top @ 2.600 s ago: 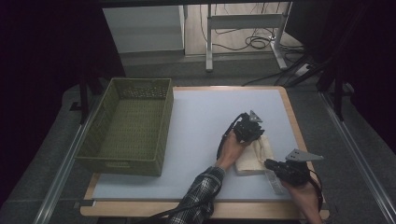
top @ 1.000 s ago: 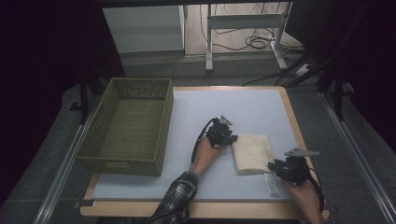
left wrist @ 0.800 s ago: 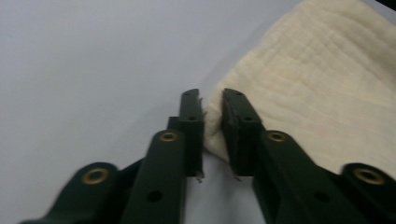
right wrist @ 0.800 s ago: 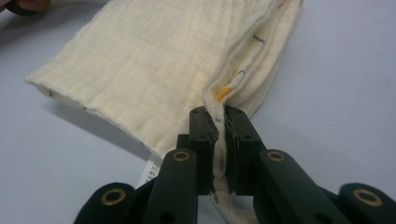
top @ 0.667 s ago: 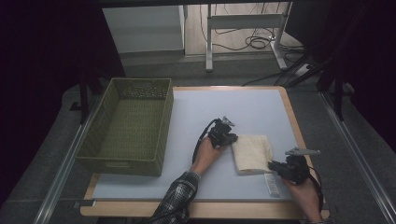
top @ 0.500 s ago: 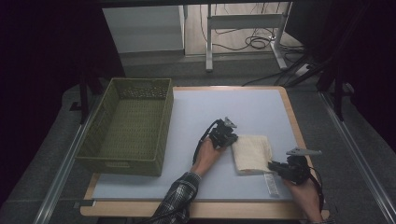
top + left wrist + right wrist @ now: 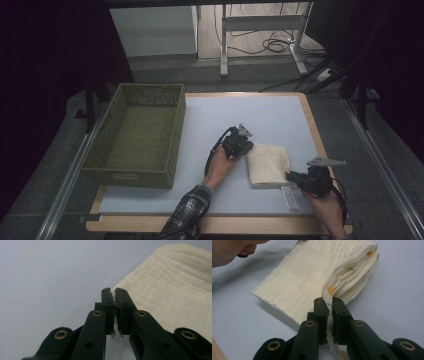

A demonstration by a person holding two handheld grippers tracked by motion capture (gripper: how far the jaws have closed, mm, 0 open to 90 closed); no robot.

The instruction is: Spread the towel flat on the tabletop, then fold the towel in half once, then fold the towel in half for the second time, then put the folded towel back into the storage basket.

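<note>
Landmark: cloth, cream, folded in layers, flat on the bench toward its right half.

1. Right gripper: at the cloth's near right corner, in the person's right hand at the bench's front edge. Its jaws have just been closing and are clamped on a fold of the cloth. In the right gripper view, the right gripper pinches the edge of the cloth between its pads, beside orange marks in the stacked layers.

2. Label: a small white strip lying on the bench just in front of the cloth, beside the right gripper.

3. Left gripper: at the cloth's left edge, in the left hand, plaid sleeve behind it. Its jaws have just been closing and are together on the cloth's corner. In the left gripper view, the left gripper has its pads meeting on the thin tip of the cloth, frayed threads showing between them.

4. Basket: green, woven, rectangular, well to the left of the cloth, at the bench's left edge.

5. Floor cables: far beyond the cloth, past the bench's back edge, by a metal stand.
</note>
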